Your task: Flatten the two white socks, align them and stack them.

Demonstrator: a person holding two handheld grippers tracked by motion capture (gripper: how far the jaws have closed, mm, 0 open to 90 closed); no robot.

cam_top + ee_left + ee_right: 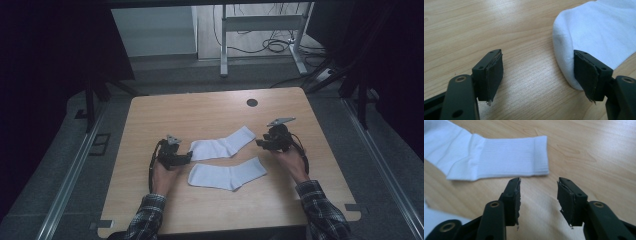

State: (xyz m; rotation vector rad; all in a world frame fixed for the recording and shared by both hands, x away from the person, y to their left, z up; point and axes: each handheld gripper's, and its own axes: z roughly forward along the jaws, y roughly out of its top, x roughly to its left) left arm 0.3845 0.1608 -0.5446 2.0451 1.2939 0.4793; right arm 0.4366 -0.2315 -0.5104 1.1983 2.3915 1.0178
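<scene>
Both grippers released, empty. Left gripper [537, 77] at far sock [599, 32] toe, right gripper [539, 200] near cuff. Advise: centre jaws over fabric before closing.

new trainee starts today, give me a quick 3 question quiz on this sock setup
1. True or false: the left gripper is clamped shut on a sock.
2. Multiple choice: how many white socks lie on the table? A) one B) two C) three
3. Short answer: which end of the far sock lies just ahead of the right gripper in the right gripper view, the toe or the cuff?

Key:
1. False. Its jaws stand open, with the sock's toe beside one jaw.
2. B: the far sock and the near sock.
3. The cuff, with bare wood between it and the open jaws.
</scene>
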